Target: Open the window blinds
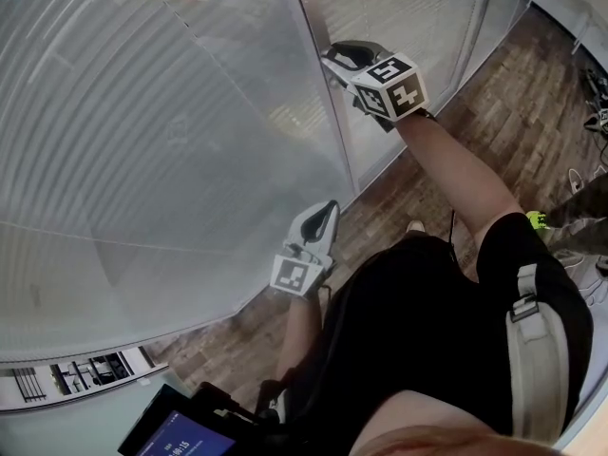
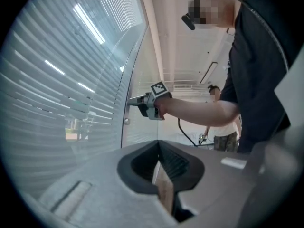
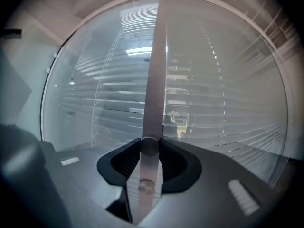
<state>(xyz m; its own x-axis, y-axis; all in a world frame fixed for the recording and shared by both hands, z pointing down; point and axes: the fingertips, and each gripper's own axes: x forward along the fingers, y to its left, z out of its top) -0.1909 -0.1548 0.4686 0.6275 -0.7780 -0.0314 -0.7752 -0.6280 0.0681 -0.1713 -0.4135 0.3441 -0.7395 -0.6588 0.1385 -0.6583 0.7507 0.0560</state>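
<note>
Left gripper (image 2: 159, 151): jaws closed together, nothing between them. It pointed level and idle, with the glazed panel off to the left of its jaws and no part of the window between them. We judged it had no part in this step.

Blinds (image 3: 213, 103): sealed behind the glass, ahead of the right jaws and spreading to both sides of them. The slats were tilted partway. Through the gaps just right of the jaw line we made out greenery and a building outside. Far to the left, the view through the slats was duller. We judged the blinds partly open, not fully.

Frame post (image 3: 156, 65): ran upright straight through the gap of the right jaws. It carried the knob (image 3: 149, 146), small and round, seated between the pads.

Right gripper (image 3: 150, 148): jaws about halfway closed, pressed on the knob from either side.

Lower stud (image 3: 145, 187): on the same post, behind the jaw tips; purpose unclear.

Status: grasp on the control made, slats part turned. Left to do, in our judgement: turn the knob further until the view through the slats clears, then release.
</note>
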